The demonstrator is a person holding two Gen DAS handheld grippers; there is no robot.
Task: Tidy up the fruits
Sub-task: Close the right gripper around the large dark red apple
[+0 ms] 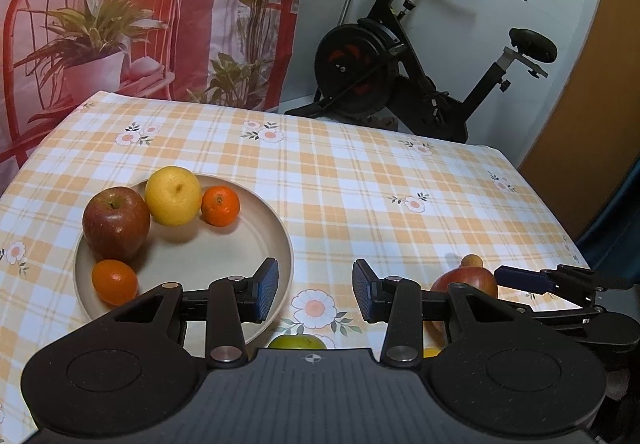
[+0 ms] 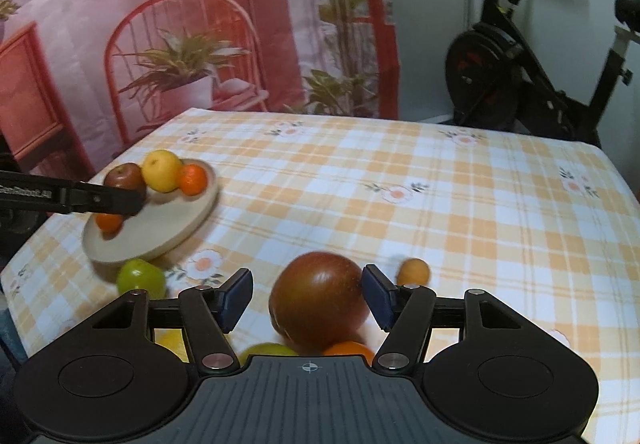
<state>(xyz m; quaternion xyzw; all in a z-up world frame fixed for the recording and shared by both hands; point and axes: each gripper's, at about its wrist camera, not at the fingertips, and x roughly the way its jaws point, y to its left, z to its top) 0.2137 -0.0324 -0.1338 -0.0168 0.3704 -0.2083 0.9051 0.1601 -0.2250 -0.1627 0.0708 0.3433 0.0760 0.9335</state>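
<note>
Straddling the loose apple [image 2: 316, 308], the right gripper [image 2: 308, 298] has its jaws part open around it. The right pad sits at the apple's skin or just off it; blur hides which. The left pad stands clearly apart, so nothing is clamped yet. The apple lies dead ahead between the fingers, offset toward the right one. It is round, so no axis matters. What matters is centring, since a squeeze from here would likely push it sideways before both pads bite.

The plate [image 2: 160, 228] lies up and to the left of this gripper, well apart across the tablecloth [image 2: 440, 203]. It already holds another apple [image 1: 116, 222], a lemon [image 1: 173, 195] and two oranges [image 1: 220, 205]. Its near right part is bare, a fair landing spot for the next fruit.

The left gripper [image 1: 315, 290] hangs over the plate's near right rim with a narrow gap between its pads and nothing in it. It is far nearer the plate than the right one, and it hangs in the line the apple would travel. I judge it should clear off or the carry should arc round it.

More fruit waits on the cloth: a green fruit [image 2: 140, 278] just by the plate's near edge, a small orange one [image 2: 413, 272] beyond the right finger, and others half hidden under the gripper body.
</note>
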